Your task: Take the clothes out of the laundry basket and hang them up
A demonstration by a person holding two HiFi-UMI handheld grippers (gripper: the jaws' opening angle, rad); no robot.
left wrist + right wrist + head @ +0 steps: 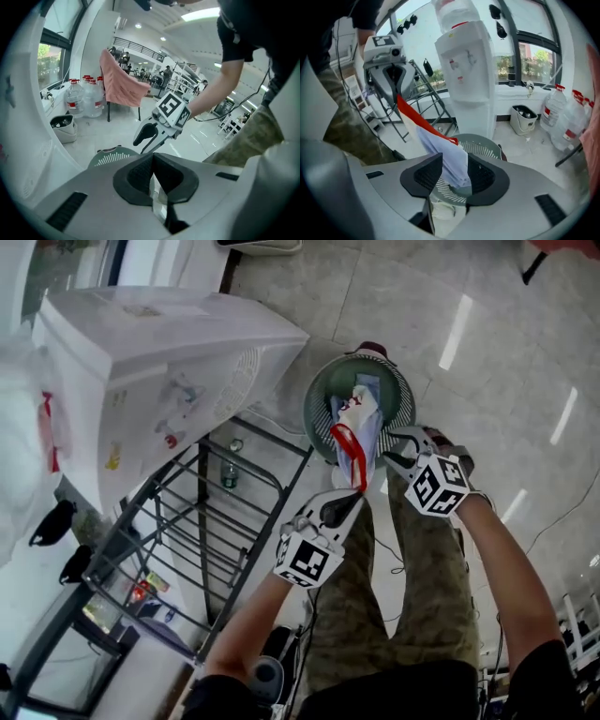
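Observation:
A round green laundry basket [319,395] stands on the floor in front of my legs with clothes inside. A light blue and white garment with a red edge [348,441] rises out of it. My left gripper [349,500] is shut on the garment's top end and holds it well above the basket. In the right gripper view the left gripper [396,89] pinches the red edge, and the garment [443,152] hangs down between the jaws of my right gripper [452,174], which stand apart without pressing it. The right gripper [397,450] is open over the basket's near rim.
A black metal drying rack [211,521] stands to the left, beside a white water dispenser [159,371]. Water jugs [558,117] and a small bin [523,119] sit by the window. A chair draped with pink cloth [120,84] is farther off.

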